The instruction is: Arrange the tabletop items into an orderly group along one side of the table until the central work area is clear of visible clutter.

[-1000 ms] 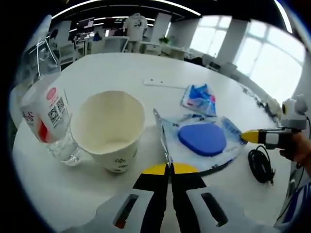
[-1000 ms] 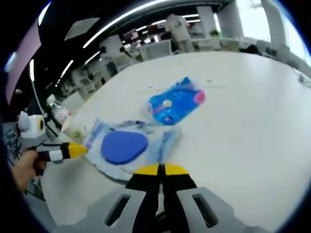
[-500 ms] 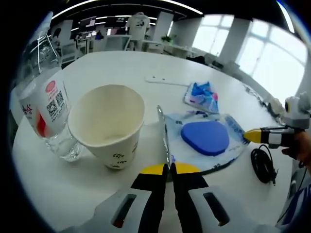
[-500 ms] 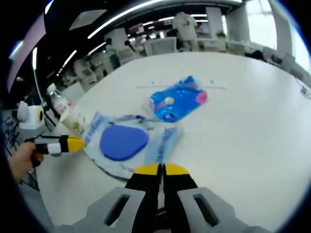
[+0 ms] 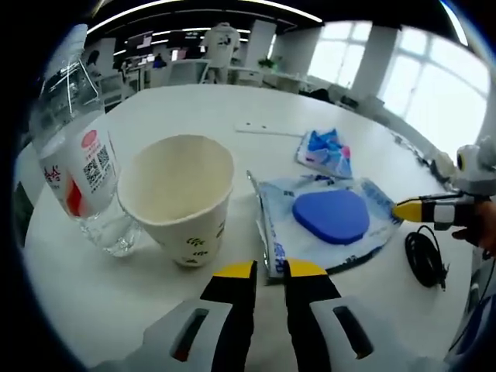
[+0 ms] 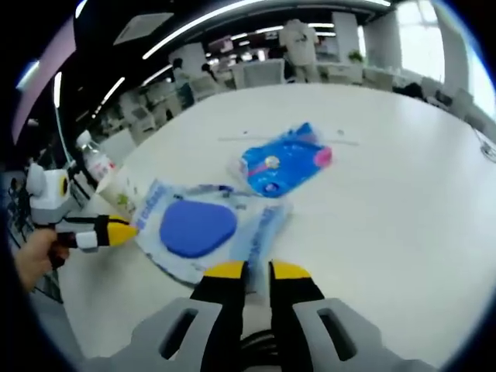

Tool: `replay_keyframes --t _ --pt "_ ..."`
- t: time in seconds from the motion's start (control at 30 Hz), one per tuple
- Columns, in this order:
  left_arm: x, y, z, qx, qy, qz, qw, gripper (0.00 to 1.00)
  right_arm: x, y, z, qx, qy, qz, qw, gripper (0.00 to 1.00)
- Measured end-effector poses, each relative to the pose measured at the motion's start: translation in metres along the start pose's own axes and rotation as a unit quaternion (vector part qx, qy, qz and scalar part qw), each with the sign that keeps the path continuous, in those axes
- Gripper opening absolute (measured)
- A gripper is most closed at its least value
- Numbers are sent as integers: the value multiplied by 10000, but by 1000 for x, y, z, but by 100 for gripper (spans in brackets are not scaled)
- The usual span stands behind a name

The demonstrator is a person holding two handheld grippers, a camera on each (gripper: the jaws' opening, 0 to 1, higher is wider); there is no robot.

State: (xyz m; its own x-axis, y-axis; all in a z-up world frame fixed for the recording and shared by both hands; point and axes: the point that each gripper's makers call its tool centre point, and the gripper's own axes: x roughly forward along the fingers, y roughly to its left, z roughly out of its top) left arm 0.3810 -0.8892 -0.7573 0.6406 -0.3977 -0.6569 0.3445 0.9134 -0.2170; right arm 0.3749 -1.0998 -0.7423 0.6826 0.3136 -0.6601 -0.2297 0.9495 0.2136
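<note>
A clear plastic bag (image 5: 288,236) with a blue pad (image 5: 331,216) inside lies flat on the white table (image 5: 201,112). My left gripper (image 5: 270,270) is open at its near edge, which lies loose by the tips. In the right gripper view the same bag (image 6: 257,225) lies just ahead of my right gripper (image 6: 257,270), also open with nothing held. A paper cup (image 5: 182,198) and a water bottle (image 5: 77,170) stand left of the bag. A small blue packet (image 5: 325,151) lies beyond it, the blue packet (image 6: 283,163) lying flat. The right gripper (image 5: 403,209) touches the bag's far side.
A black cable (image 5: 425,260) coils on the table near a hand (image 5: 482,232) at the right. A thin white strip (image 5: 267,128) lies farther back. The left gripper (image 6: 124,230), held by a hand (image 6: 31,256), enters the right gripper view. Office desks and chairs stand behind.
Both grippers have opened and let go of the bag. The raised edge by the left gripper has dropped flat on the table.
</note>
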Motion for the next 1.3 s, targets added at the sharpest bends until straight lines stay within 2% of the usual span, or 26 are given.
replay_keyframes --t 0.1,0.2,0.4,0.6,0.8,1.03,1.2,1.3 --pt "-5 -2 -2 160 9 52 9999 16 -5 -2 8 119 -176 13 9998 17" --pt "-11 -5 -3 112 -1 29 9999 18 -11 -4 13 102 -283 9 9995 21" --pt "-20 -6 0 319 -59 121 9994 29 -22 -7 22 60 -448 0 9990 30" --pt "-31 -14 1 509 -94 50 9986 40 -34 -10 36 97 -772 40 9970 37" --pt "-41 -26 6 479 -201 -222 9984 56 -45 -8 35 -78 -821 29 9966 43" --pt "-47 -32 14 468 -363 -317 9977 67 -50 -3 30 -267 -767 112 9966 57" --pt "-48 -35 22 543 -488 -319 9968 74 -49 0 29 -249 -719 169 9970 68" --pt "-46 -37 29 476 -520 -375 9968 79 -47 4 34 -279 -761 273 9963 73"
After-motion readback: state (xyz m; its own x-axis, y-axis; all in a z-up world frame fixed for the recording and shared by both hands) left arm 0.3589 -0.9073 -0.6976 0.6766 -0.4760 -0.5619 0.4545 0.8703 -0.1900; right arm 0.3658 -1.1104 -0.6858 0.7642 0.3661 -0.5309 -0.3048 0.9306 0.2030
